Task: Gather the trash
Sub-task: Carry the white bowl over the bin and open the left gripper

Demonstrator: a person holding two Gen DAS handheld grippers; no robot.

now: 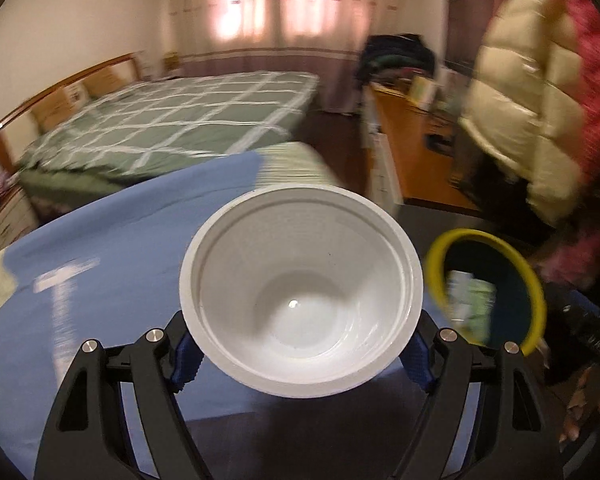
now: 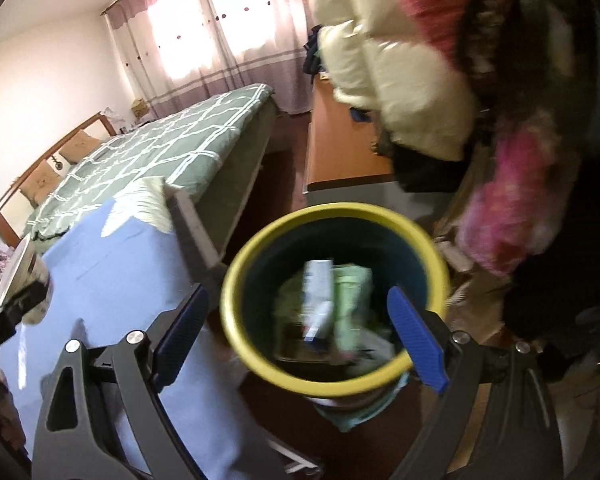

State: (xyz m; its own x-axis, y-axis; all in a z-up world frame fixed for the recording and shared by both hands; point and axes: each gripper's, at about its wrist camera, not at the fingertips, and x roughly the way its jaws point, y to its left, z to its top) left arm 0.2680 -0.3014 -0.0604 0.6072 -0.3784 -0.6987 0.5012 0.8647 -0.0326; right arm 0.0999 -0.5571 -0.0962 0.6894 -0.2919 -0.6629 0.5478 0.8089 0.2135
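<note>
Pads (image 1: pixel 186 354) of our left gripper (image 1: pixel 300 356), ribbed and blue, press the two opposite sides of a white, round, thin-walled plastic tub (image 1: pixel 302 284), just below its wide rim; we hold it clamped, mouth toward the camera, empty inside. In the right wrist view the same tub shows at the far left edge, lifted above the blue cloth-covered table (image 1: pixel 112 248).

Our right gripper (image 2: pixel 300 336) stands wide apart and carries nothing; the pads touch no object. Between and beyond its fingers sits a dark round waste bin with a yellow rim (image 2: pixel 334 300), on the floor just beside the table, already holding green and white packets (image 2: pixel 340 300).

We judge the tub light and somewhat springy: its walls would likely flex under a hard squeeze and the glossy surface may slip, so the hold under the rim, where the lip stiffens it, looks like the right place. Further out lie a bed with a green checked cover (image 1: pixel 172 120), an orange wooden desk (image 1: pixel 416 152) and hanging padded jackets (image 1: pixel 524 92).
</note>
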